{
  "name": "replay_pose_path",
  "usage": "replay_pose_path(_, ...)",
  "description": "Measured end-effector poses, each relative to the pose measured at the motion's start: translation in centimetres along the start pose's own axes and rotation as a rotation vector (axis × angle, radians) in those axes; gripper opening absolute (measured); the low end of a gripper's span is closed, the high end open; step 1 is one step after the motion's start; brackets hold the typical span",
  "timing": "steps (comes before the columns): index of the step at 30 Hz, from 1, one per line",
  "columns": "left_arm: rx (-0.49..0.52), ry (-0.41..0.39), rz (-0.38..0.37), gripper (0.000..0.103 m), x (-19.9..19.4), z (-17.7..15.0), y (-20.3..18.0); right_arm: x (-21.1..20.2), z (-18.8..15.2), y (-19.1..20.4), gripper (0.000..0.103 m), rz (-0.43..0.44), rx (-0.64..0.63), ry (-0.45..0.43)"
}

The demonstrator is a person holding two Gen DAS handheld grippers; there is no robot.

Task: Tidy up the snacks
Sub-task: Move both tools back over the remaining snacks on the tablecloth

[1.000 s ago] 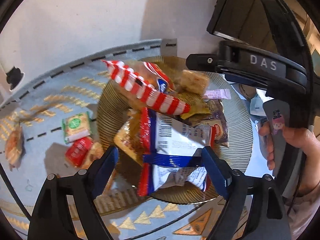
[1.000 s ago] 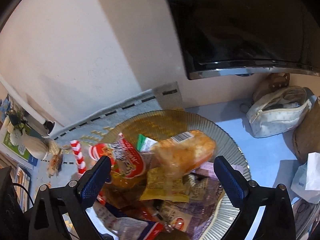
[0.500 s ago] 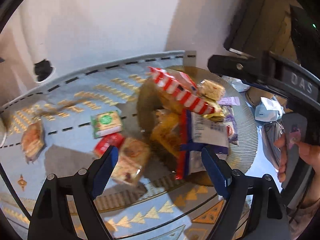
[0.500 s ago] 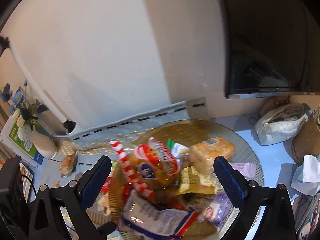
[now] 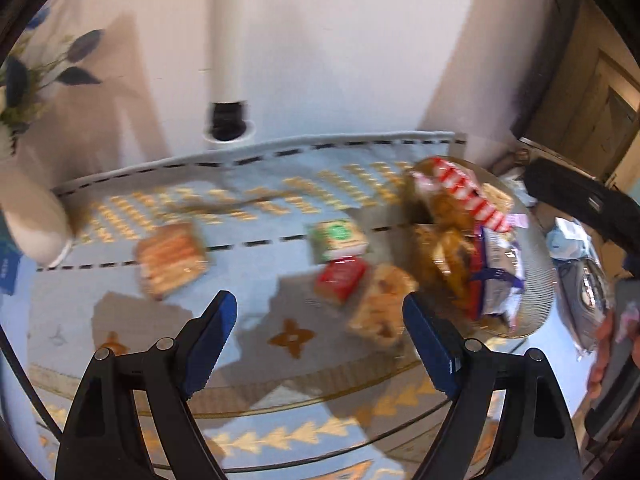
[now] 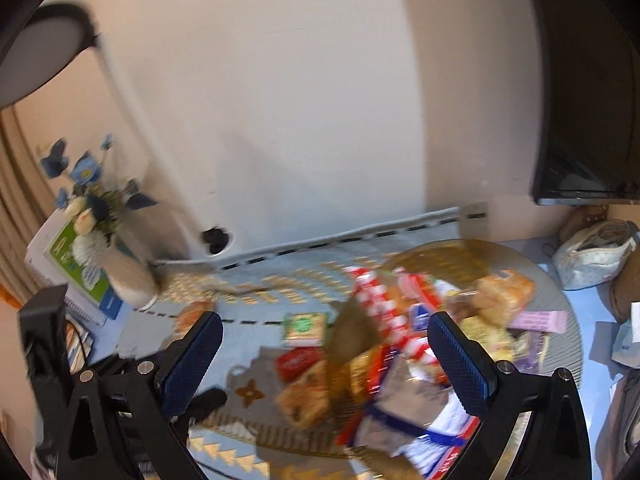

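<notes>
A: Where do the snacks lie?

B: Most are heaped on the ribbed glass plate (image 6: 560, 292): a red-and-white striped packet (image 6: 380, 312), a blue-and-white bag (image 5: 498, 276) and a wrapped bun (image 6: 504, 290). Four more sit loose on the patterned blue mat (image 5: 240, 280) covering the tabletop: a green-labelled cracker pack (image 5: 338, 238), a small red pack (image 5: 340, 278) just below it, a brown pastry (image 5: 382, 304) beside the plate's rim, and an orange wrapped cake (image 5: 172, 258) well apart to the left.

A: And the tools?

B: The left tool (image 5: 316, 344) is released, its blue pads spread wide with only mat between them. The right tool (image 6: 324, 364) is spread too and grasps nothing.

A: Why are they held like that?

B: I judge both hang above the loose packs, ready to straddle one. The red pack and pastry lie nearest the left tool's gap, so either seems the likely pick.

A: Any hazard?

B: Everything is blurred, and the pastry touches the red pack, so closing could nudge both.
</notes>
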State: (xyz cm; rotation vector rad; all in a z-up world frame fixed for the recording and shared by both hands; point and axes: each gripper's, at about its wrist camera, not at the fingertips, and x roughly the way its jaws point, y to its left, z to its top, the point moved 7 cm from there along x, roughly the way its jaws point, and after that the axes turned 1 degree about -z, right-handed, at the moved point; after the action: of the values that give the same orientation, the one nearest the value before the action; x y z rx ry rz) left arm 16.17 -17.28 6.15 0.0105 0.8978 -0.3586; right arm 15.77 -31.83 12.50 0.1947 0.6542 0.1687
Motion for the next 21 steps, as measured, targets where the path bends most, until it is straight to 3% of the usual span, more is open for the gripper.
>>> replay_pose_path(5,-0.044,-0.016,0.047,0.084,-0.7,-0.5,4.9,0.7,-2.5,3.1,0.102,0.084,-0.050,0.023)
replay_pose_path(14,-0.121,0.000,0.104,0.084,1.0,-2.9,10.8,3.0,-7.8,4.5,0.102,0.055,-0.036,0.058)
replay_pose_path(21,-0.165,-0.008,0.073,0.084,2.2,-4.2,12.5,4.4,-11.7,4.8,0.102,0.028,0.002,0.054)
